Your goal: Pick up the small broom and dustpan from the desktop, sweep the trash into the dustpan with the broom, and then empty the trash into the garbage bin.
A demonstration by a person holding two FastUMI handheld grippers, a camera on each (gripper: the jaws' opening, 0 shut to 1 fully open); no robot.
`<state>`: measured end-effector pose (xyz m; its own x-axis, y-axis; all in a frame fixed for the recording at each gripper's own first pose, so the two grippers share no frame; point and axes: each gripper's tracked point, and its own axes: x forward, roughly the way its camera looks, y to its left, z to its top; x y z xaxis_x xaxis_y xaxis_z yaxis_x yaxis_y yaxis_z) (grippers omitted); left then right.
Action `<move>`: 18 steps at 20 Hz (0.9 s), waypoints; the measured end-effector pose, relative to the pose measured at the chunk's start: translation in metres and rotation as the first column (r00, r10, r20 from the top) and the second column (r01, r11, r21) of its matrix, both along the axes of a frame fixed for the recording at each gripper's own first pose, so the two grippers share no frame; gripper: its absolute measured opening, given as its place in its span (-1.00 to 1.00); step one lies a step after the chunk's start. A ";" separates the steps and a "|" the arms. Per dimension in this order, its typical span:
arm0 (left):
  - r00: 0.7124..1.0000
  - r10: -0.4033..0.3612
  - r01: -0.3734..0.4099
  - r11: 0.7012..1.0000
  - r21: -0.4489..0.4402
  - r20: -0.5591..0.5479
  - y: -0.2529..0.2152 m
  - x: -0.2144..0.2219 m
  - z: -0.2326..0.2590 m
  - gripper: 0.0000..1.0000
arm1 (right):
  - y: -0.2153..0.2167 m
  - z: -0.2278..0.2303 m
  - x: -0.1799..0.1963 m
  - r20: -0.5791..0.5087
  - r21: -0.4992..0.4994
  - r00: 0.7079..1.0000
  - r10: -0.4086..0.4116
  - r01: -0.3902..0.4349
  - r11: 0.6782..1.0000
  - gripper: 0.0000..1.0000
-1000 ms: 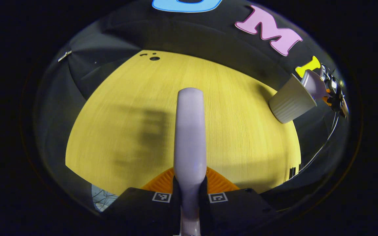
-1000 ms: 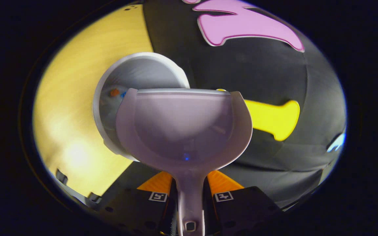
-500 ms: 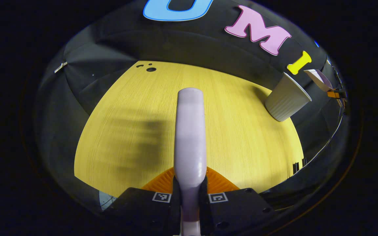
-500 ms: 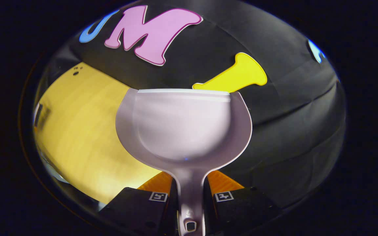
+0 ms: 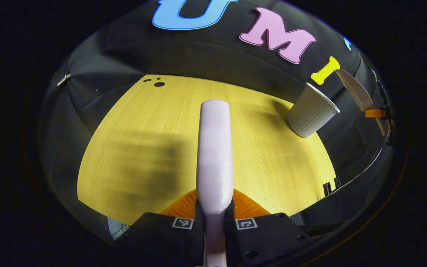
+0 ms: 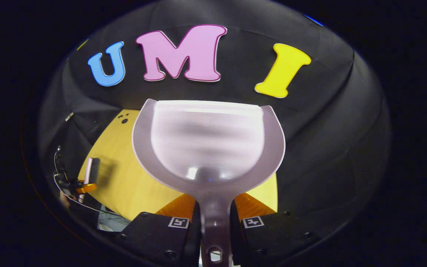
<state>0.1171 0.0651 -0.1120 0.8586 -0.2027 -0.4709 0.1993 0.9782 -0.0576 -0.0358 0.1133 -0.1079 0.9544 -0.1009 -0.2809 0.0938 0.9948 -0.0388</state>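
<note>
My left gripper (image 5: 214,207) is shut on the pale lilac broom (image 5: 214,148), which points straight ahead above the yellow table (image 5: 143,148). The white ribbed garbage bin (image 5: 311,111) stands at the table's far right. Beyond it, at the right edge, the dustpan (image 5: 355,91) is held up in the air. In the right gripper view my right gripper (image 6: 215,212) is shut on the handle of the lilac dustpan (image 6: 208,144), whose scoop looks empty and level. Far left there, the broom (image 6: 92,170) sticks up from the left gripper (image 6: 79,187).
Small dark holes (image 5: 158,83) mark the table's far left corner. Black cloth walls close in behind and beside the table. A thin cable (image 6: 59,174) hangs by the left gripper. Two small brackets (image 5: 330,185) sit on the table's right edge.
The right gripper has pulled the dustpan away from the bin's mouth and swung it up to level, facing the back wall. The left gripper with the broom has shifted only slightly.
</note>
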 end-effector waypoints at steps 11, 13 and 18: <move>0.998 0.010 -0.008 0.999 0.034 -0.068 -0.010 0.029 -0.036 -0.46 | 0.152 -0.149 0.043 -0.135 0.089 0.965 0.225 -0.214 0.973 -0.26; 0.996 0.025 -0.022 0.999 0.038 -0.084 -0.012 0.039 -0.041 -0.46 | 0.157 -0.179 0.057 -0.189 0.091 0.954 0.234 -0.221 0.971 -0.26; 0.989 0.047 -0.037 0.997 0.074 -0.137 -0.016 0.055 -0.055 -0.46 | 0.159 -0.236 0.087 -0.292 0.063 0.934 0.207 -0.197 0.978 -0.36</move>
<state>0.1717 0.0488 -0.1667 0.7911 -0.1299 -0.5977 0.1534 0.9881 -0.0117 0.0516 0.2721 -0.3439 0.8271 0.0992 -0.5533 -0.1200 0.9928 -0.0014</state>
